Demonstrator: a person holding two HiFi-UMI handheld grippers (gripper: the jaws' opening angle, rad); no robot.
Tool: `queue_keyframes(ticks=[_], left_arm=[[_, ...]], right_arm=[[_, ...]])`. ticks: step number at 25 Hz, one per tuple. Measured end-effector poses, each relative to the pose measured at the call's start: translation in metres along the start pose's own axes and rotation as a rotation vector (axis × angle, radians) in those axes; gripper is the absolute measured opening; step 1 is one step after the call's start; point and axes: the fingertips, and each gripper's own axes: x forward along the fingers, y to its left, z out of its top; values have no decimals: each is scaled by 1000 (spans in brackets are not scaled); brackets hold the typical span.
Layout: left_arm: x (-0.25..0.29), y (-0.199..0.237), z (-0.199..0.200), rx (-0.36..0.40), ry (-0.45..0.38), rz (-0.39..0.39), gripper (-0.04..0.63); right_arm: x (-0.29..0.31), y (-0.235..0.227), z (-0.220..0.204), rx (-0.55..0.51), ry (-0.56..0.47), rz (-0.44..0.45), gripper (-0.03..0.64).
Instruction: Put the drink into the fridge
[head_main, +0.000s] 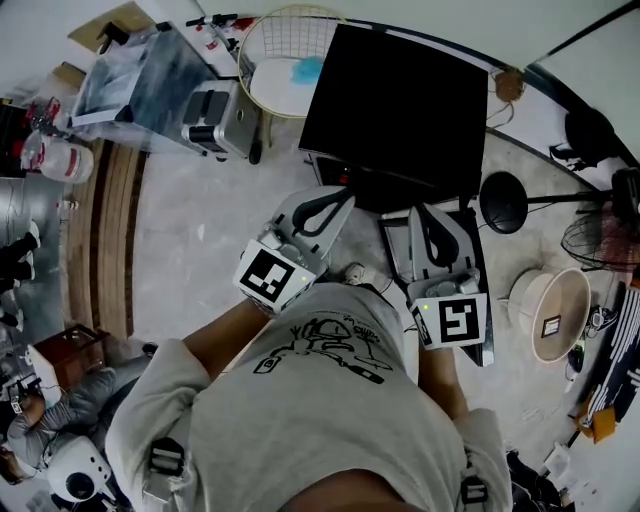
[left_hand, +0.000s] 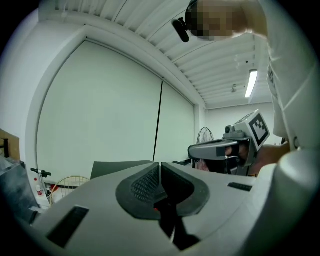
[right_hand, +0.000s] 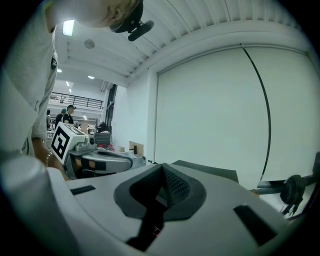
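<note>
Body: we look down on our own grey printed shirt (head_main: 330, 400), with both forearms reaching forward from it.
Marker cubes: one sits at the back of each tool, left (head_main: 270, 277) and right (head_main: 452, 320).
Left gripper (head_main: 338, 197): the jaws are pressed together with nothing between the ribbed pads (left_hand: 145, 182). It points level and angles a little to the right, towards the fridge.
Right gripper (head_main: 422, 212): the jaws are also closed, pad against pad, and empty. It points straight ahead, just beside the left one but apart from it.
Fridge (head_main: 400, 100): it is a plain matte black box directly beyond both tips. Its flat top looks nearly square, so we read no clear long axis. The top is turned slightly, with one corner towards the basket.
Fridge in the gripper views: only a thin dark slab shows over the closed jaws, in the left gripper view (left_hand: 120, 167) and the right gripper view (right_hand: 210, 170).
Hidden: the fridge's front face lies under its top edge and behind the tools, so we cannot tell which way the door faces.
Drink: we cannot make it out in any view.
Dark panel (head_main: 482, 290): it lies partly under the right tool, and we cannot tell what it is.
Further off: a white wire basket (head_main: 262, 40) stands past the fridge's left corner. A fan (head_main: 600, 240) is cut off at the right edge.
</note>
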Motion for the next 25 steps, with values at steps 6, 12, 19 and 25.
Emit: queue_keyframes(ticks=[6, 12, 19, 25], left_arm=[[-3, 2, 19, 30, -55, 9, 29], [-2, 1, 20, 16, -46, 6, 29], [-5, 0, 21, 14, -44, 13, 29], [-5, -1, 20, 15, -44, 14, 29]], right_arm=[[-6, 1, 14, -1, -26, -22, 6], [-6, 2, 16, -10, -31, -26, 5], [-7, 3, 15, 8, -26, -26, 5], [-6, 3, 15, 9, -30, -28, 5]])
